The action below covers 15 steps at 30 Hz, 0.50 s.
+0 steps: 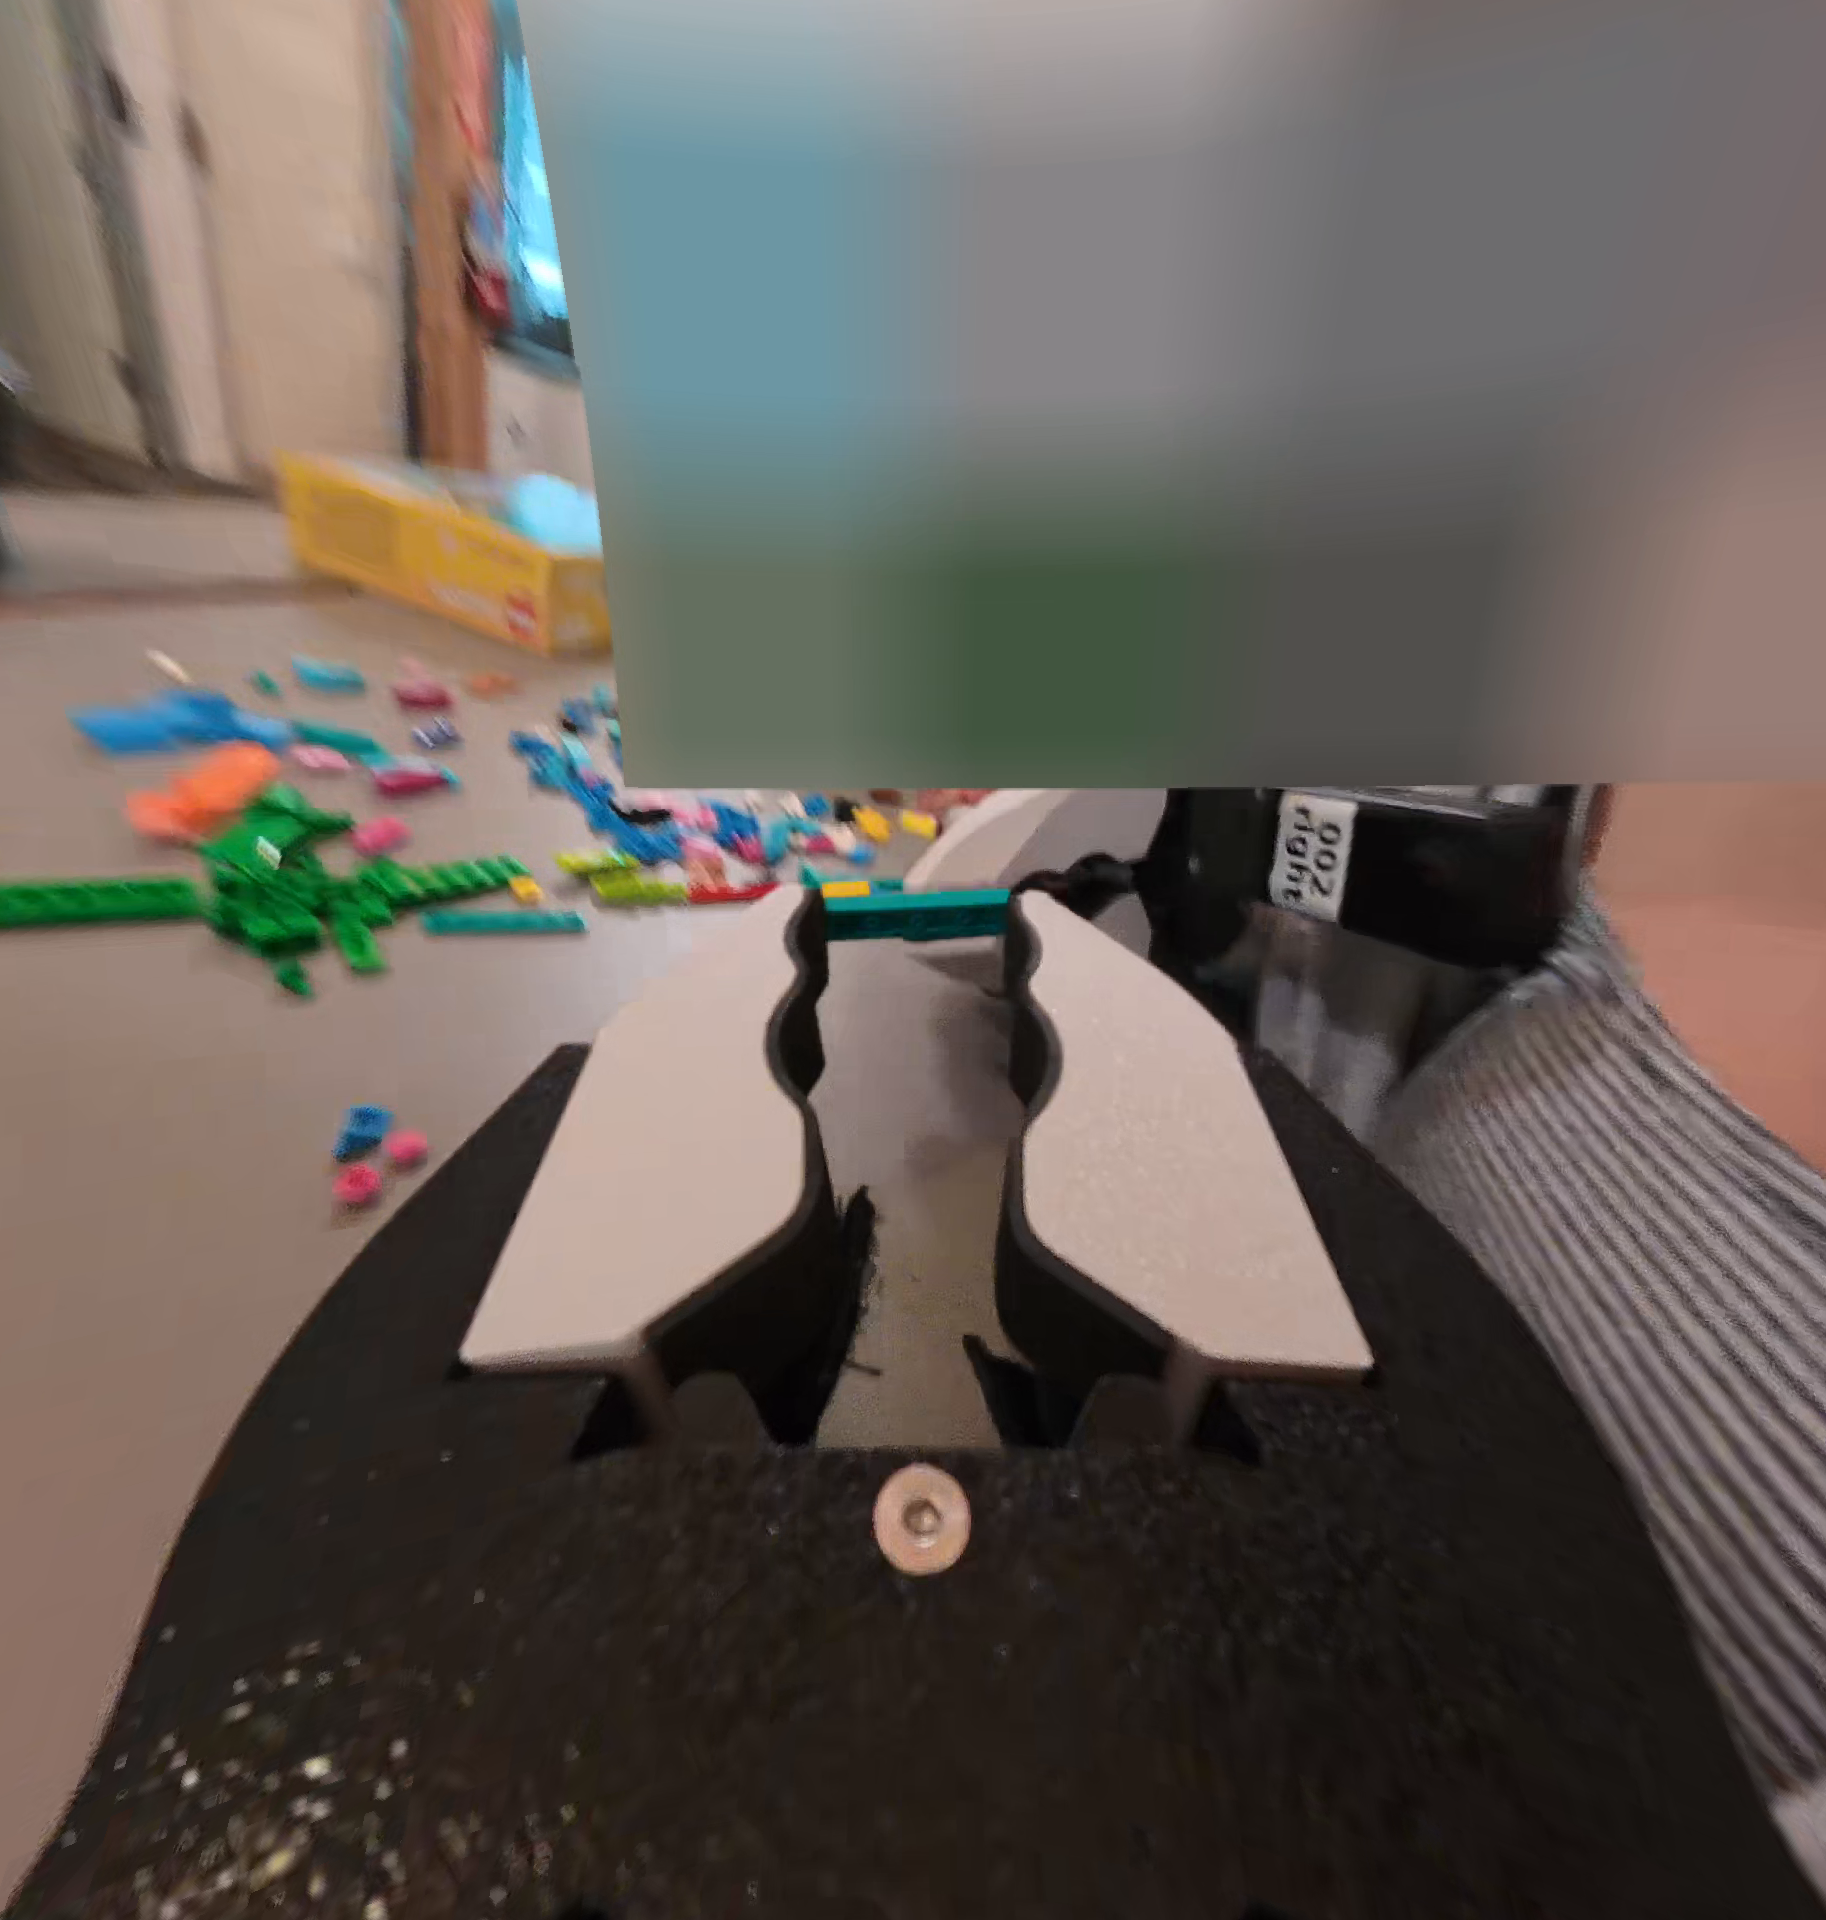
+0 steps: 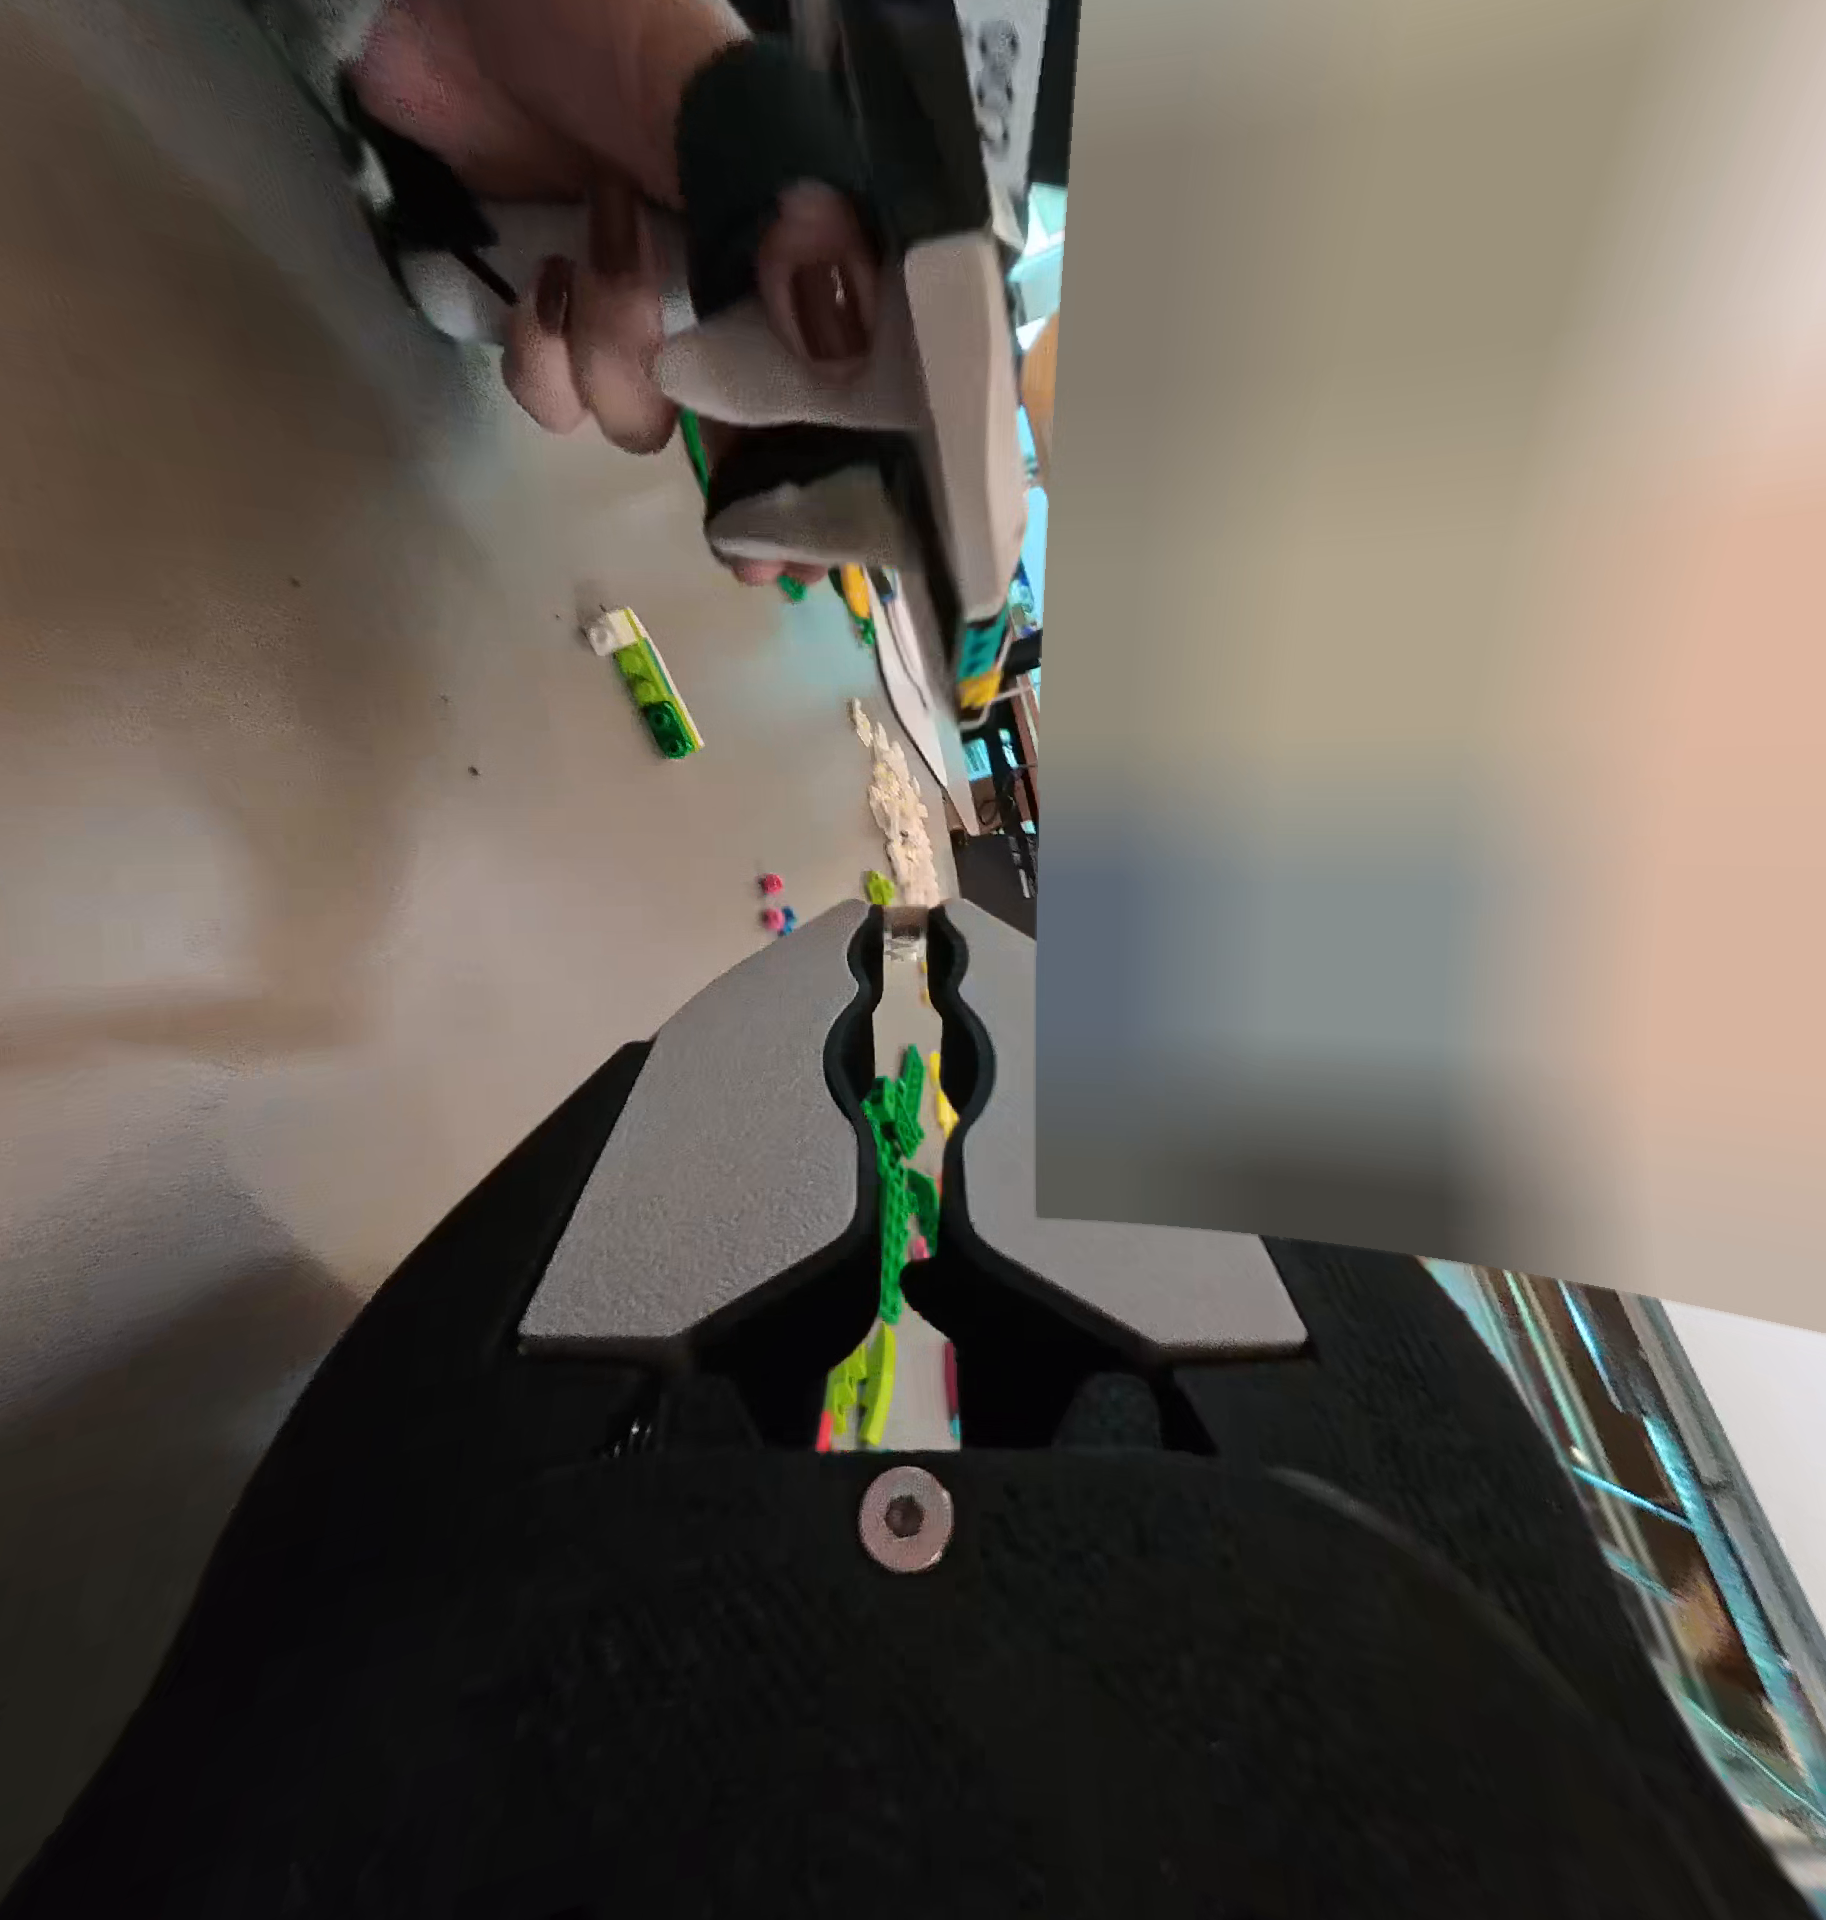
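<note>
we see two alike tools: each gripper has pale grey fingers with wavy black inner edges, set in a rough black body with one silver screw. the far one carries a white sticker. a grey striped sleeve shows.
</note>
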Motion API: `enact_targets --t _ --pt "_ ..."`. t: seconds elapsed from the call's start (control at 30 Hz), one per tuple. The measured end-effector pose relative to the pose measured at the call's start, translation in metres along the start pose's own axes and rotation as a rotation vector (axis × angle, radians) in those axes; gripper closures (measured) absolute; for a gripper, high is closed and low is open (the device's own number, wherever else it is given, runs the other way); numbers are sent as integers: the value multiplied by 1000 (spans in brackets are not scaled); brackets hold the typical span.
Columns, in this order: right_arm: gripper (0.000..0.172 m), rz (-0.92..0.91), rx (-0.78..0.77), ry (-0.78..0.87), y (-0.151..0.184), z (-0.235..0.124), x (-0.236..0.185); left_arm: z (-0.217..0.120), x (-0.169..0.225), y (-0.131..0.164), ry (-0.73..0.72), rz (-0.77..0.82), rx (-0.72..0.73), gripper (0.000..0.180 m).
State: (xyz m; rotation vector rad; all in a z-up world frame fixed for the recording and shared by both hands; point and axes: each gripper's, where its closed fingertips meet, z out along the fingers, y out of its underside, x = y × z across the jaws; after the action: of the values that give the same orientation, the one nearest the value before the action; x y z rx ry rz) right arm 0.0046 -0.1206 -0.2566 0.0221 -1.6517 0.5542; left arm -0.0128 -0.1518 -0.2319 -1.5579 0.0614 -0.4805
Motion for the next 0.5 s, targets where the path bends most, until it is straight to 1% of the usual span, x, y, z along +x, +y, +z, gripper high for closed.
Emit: enact_targets --t 0.07,0.13,0.2,0.27,0.33,0.4,0.5 --pt "165 -19 -36 22 8 4 4 -4 -4 -10 -76 125 70 148" --pt "165 -7 -78 36 17 10 11 -7 -7 -18 -147 248 104 148" --pt "166 69 -111 22 25 21 21 -11 -10 -23 -208 330 131 148" --pt "166 176 -101 -35 25 43 33 -17 -14 -27 -269 361 152 148" --pt "165 285 -103 -128 28 78 44 -26 -19 -33 -327 387 184 148" --pt "165 392 -112 -245 35 123 52 -35 -24 -39 -376 389 224 148" --pt "165 578 -167 -375 58 194 60 -48 -30 -47 -440 398 266 148"
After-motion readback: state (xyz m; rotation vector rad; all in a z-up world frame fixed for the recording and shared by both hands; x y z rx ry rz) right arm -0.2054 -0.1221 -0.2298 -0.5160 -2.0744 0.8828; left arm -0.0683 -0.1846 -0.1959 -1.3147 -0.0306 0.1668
